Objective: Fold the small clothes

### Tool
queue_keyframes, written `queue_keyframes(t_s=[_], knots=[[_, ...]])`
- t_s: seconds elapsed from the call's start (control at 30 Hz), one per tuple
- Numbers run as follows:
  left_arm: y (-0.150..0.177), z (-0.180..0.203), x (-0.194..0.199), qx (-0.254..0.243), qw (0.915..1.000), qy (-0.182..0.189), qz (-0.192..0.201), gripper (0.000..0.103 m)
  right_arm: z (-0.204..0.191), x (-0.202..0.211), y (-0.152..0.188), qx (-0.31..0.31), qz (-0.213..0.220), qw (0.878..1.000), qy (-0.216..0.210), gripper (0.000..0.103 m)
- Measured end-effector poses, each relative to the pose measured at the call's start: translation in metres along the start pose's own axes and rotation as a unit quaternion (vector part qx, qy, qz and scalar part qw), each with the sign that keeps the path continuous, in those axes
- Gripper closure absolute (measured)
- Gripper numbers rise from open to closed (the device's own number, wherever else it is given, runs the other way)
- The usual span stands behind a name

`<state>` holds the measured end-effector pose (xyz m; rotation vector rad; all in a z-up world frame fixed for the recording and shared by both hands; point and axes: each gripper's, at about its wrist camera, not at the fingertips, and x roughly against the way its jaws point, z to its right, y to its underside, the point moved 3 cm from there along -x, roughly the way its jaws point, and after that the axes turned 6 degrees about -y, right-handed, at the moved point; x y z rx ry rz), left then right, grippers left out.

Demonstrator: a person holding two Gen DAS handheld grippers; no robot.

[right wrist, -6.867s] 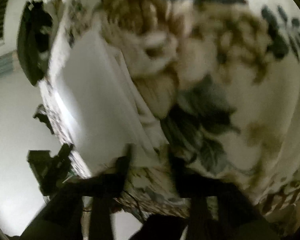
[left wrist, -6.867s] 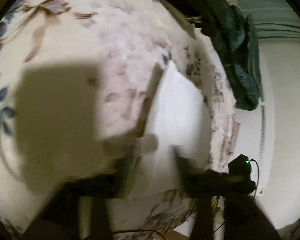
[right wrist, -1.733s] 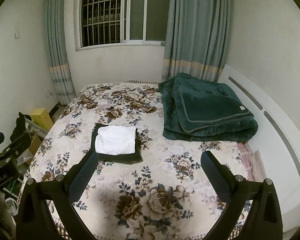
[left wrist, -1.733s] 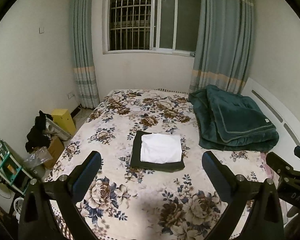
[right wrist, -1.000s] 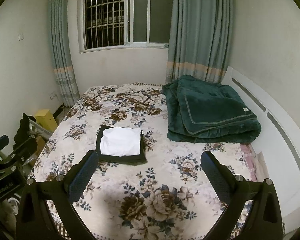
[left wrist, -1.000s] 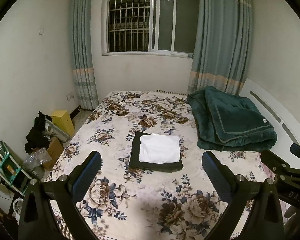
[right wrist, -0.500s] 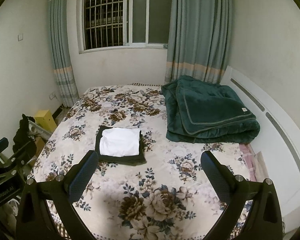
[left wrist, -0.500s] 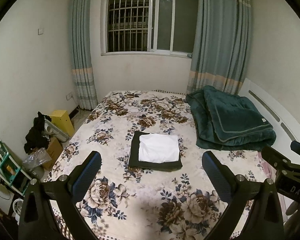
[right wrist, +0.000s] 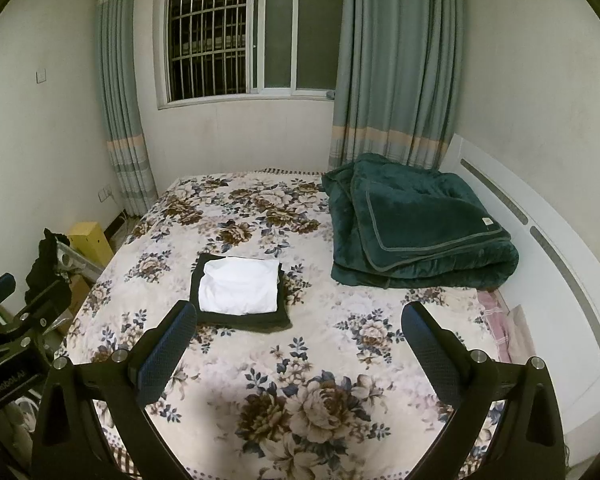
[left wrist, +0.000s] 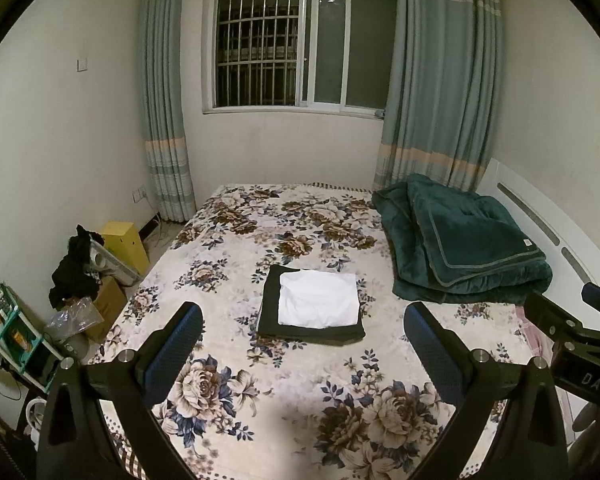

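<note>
A folded white garment (left wrist: 318, 299) lies on top of a folded dark garment (left wrist: 270, 312) in the middle of the floral bed (left wrist: 268, 392). The same stack shows in the right wrist view, white (right wrist: 240, 286) on dark (right wrist: 252, 322). My left gripper (left wrist: 304, 344) is open and empty, held back above the bed's near edge, well short of the stack. My right gripper (right wrist: 298, 342) is open and empty too, at the same distance, to the right of the left one.
A folded green blanket (left wrist: 460, 246) lies at the bed's far right, beside a white headboard (left wrist: 548, 240). Left of the bed stand a yellow box (left wrist: 126, 244), dark clothes on boxes (left wrist: 76, 268) and a small shelf (left wrist: 8, 332). A curtained window (left wrist: 296, 44) is behind.
About seven seconds ago both grippers were down at the white garment on the bed. They have since drawn back and up; over the last second both views have barely shifted.
</note>
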<state>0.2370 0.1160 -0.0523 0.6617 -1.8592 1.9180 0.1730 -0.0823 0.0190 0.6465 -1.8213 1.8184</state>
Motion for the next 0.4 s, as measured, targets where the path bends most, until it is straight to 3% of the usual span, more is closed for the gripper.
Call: queue_keyframes(t_s=[0.4], knots=[[-0.0057, -0.0013, 0.0046, -0.003, 1.0, -0.001, 0.008, 0.0, -0.0008, 0.0021, -0.0016, -0.002, 0.0, 1.0, -0.002, 0.0]])
